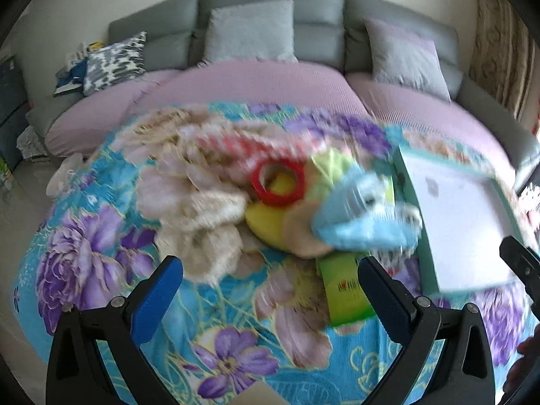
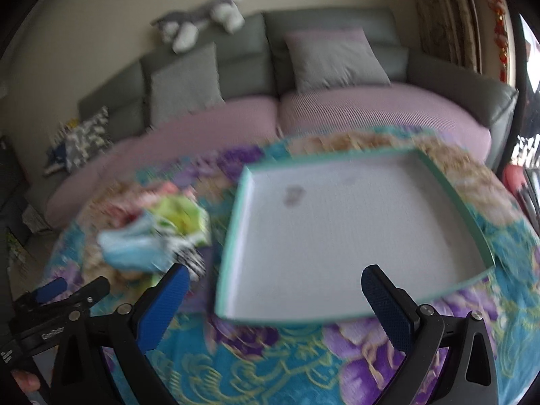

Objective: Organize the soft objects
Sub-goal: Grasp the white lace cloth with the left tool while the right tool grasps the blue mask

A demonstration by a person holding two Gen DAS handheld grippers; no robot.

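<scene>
Soft toys piled up, teal box waiting empty.
Blue plush toy [image 1: 364, 216] up and right of wide-open left claw [image 1: 270, 290]; right claw [image 2: 275, 300] open too, just below box [image 2: 236, 202].

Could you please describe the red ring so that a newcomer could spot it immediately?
On the floral blue cloth, left of the shallow teal-rimmed white tray, lies a heap of soft toys. The glossy red ring sits atop it, between beige fluffy fabric and the light-blue plush; alone, it looks hard and hollow.

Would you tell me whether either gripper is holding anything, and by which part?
Nothing is held: the left gripper and right gripper are both open and empty.
</scene>
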